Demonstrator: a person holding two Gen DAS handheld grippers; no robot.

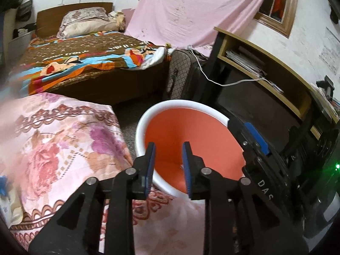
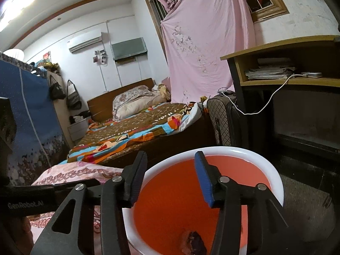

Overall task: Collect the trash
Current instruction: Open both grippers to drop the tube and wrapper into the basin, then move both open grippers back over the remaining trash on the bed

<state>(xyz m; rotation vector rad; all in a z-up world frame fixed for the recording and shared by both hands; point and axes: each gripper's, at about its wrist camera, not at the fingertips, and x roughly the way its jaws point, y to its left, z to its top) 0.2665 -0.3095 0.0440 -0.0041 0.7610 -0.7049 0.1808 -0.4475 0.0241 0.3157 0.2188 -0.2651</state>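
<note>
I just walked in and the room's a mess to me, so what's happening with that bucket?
A person is collecting trash with a handheld gripper in each hand. Both the left gripper and the right gripper are over the orange bin with the white rim, which stands on the floor beside a bed with a pink floral cover. Both sets of jaws stand open with nothing between them. A dark crumpled piece of trash already lies at the bottom of the bin.
</note>
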